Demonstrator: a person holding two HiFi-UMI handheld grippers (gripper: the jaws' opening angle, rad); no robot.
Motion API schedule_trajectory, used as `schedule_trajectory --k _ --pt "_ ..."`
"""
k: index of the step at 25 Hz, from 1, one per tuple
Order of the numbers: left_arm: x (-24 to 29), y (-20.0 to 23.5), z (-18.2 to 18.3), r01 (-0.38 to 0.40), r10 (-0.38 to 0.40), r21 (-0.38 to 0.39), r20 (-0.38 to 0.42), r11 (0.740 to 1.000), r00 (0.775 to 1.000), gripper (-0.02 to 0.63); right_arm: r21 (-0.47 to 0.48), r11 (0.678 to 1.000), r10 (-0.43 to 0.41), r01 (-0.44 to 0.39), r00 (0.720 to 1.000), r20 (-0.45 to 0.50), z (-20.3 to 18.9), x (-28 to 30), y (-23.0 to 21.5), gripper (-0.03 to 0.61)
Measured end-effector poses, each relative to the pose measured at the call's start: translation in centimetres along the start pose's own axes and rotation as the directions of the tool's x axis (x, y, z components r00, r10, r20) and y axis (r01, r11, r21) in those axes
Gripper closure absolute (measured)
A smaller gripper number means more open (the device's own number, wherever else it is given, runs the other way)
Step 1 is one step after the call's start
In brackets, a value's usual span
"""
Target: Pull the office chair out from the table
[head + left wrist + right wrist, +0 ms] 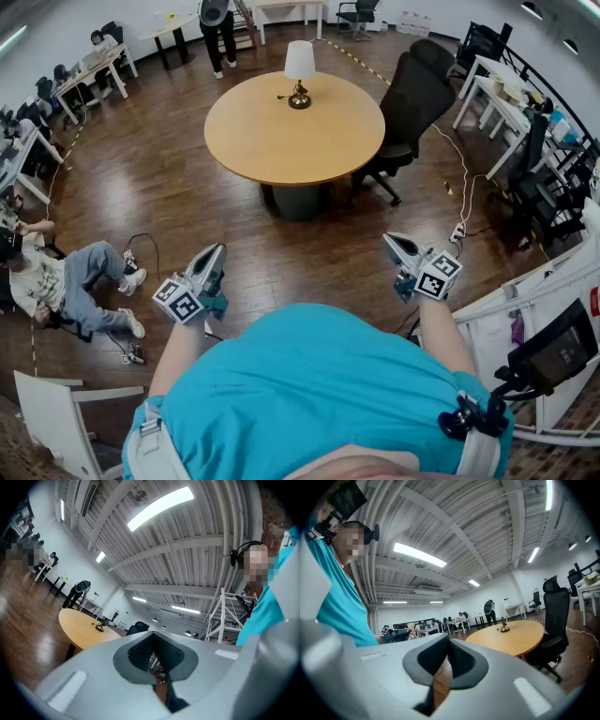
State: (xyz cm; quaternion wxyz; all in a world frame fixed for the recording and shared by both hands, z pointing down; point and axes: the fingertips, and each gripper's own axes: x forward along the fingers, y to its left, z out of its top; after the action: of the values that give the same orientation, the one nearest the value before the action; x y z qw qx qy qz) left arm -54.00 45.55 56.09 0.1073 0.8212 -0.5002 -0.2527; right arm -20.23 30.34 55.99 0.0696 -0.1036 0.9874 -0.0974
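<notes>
The fingers [138, 652] of the left gripper [216, 251] were pressed together with nothing between them, and those of the right gripper [394, 242] were likewise closed and empty. Both grippers hung just in front of our torso, tilted a little upward, touching nothing. Beyond them lay bare wooden floor [309, 253], then the round worktop [281, 141] with a small lamp [299, 67] on it. The black office chair [412, 94] stood at the worktop's far right side, seat close against the edge and back on the side away from it, well apart from either gripper. We judged that the pull had not begun. The sound way was to walk round the right of the worktop, open the right fingers wide before reaching, and close them on the top of the chair's back. We would then draw it straight away from the worktop, slowly, so that it neither tipped nor rolled over the white cable [466, 183] trailing on the floor beside it
</notes>
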Motion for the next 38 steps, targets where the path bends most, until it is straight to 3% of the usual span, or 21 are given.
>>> schedule_trajectory --k 5,14,24,30,38 --pt "1.6 -0.6 -1.1 0.004 -0.004 0.005 -0.002 1.000 1.000 0.592 -0.014 1.000 0.001 -0.001 1.000 -0.005 0.1 -1.2 -1.1 0.578" --pt "9.7 -5.7 -6.4 0.025 -0.025 -0.008 -0.015 1.000 1.000 0.592 -0.037 0.999 -0.039 0.039 0.999 -0.007 3.7 -8.4 -6.2 0.578" --pt "19.1 -6.9 -11.8 0.131 -0.134 -0.032 -0.087 0.991 0.987 0.592 -0.076 0.993 -0.094 0.093 0.996 0.003 4.9 -11.0 -12.5 0.578" --pt "23.8 -3.2 -13.2 0.180 -0.186 -0.067 -0.095 0.981 0.978 0.592 -0.086 0.986 -0.143 0.144 0.990 0.016 4.8 -10.1 -17.0 0.578" --pt "29.6 5.8 -10.3 0.302 -0.313 -0.091 -0.146 0.949 0.939 0.592 -0.126 0.958 -0.254 0.259 0.966 0.057 6.9 -2.5 -21.2 0.578"
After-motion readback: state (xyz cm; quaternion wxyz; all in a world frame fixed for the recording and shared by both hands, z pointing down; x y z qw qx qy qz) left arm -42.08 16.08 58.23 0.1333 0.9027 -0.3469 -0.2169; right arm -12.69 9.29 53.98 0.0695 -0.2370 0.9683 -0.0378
